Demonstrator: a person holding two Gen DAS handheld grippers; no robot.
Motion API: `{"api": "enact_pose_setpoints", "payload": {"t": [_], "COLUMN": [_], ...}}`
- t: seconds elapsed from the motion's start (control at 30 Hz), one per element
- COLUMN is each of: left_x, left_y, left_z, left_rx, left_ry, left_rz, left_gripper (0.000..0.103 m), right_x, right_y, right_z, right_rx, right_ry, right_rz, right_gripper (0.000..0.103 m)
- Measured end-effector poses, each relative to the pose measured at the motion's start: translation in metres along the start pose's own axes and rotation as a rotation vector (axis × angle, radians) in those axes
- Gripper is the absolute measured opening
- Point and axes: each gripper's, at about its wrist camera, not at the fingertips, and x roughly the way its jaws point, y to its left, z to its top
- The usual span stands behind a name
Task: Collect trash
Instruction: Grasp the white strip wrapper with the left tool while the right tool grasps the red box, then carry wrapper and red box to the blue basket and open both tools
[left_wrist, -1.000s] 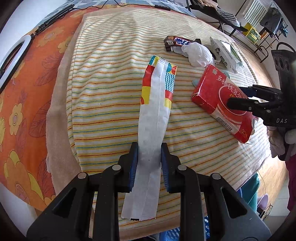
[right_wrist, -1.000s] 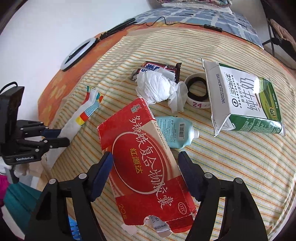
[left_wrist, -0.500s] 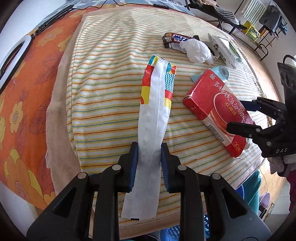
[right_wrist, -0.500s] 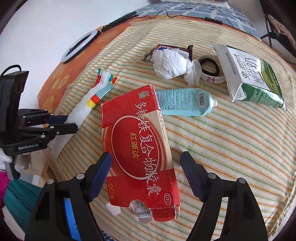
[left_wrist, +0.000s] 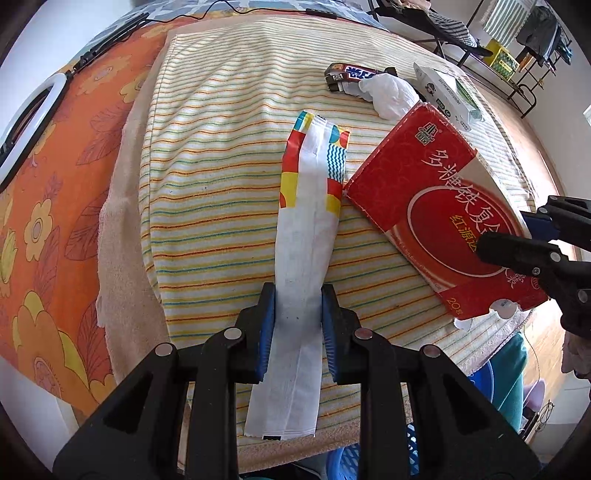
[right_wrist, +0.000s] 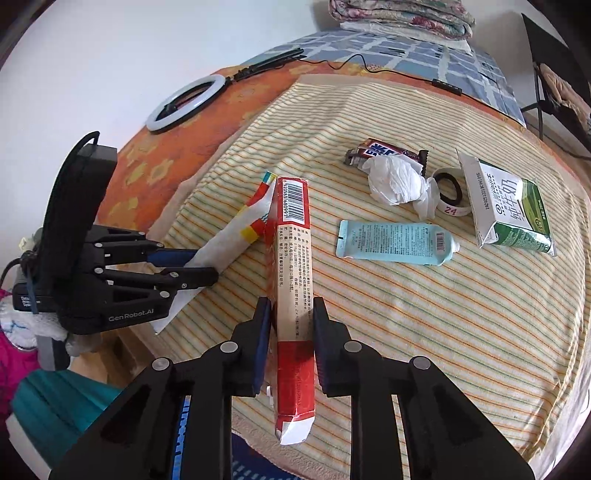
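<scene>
The right gripper (right_wrist: 288, 328), its jaws just having closed, pinches the red box (right_wrist: 293, 295) on edge above the striped cloth (right_wrist: 424, 314). The left gripper (left_wrist: 297, 325) clamps the paper wrapper (left_wrist: 303, 258). Beside lie a blue tube (right_wrist: 395, 242), crumpled tissue (right_wrist: 395, 181) and a milk carton (right_wrist: 506, 206).

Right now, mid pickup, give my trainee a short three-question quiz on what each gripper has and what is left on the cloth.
1. True or false: the right gripper is shut on the red box.
2. What does the left gripper hold: A) white wrapper, B) blue tube, C) milk carton?
3. Fill in: the crumpled tissue lies touching the ___ bar wrapper.

Key: 1 true; 2 A; 3 chocolate.
</scene>
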Motion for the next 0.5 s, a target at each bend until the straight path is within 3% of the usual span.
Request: {"api": "enact_pose_setpoints", "payload": {"t": [0.23,0.5], "left_x": [-0.011,-0.033], "left_y": [0.010,0.006], "left_z": [-0.010,-0.032], "left_rx": [-0.030,-0.057], "left_ry": [-0.019,-0.041], "left_rz": [0.002,-0.017], "left_gripper": [0.022,0.021], "right_x": [0.012,-0.019], "right_y": [0.003,0.002], "right_z": [-0.005,-0.030], "right_rx": [0.048,0.122], "right_ry": [-0.008,-0.088], "right_rz": [-0.002,-0.027], "right_gripper": [0.016,0.015]}}
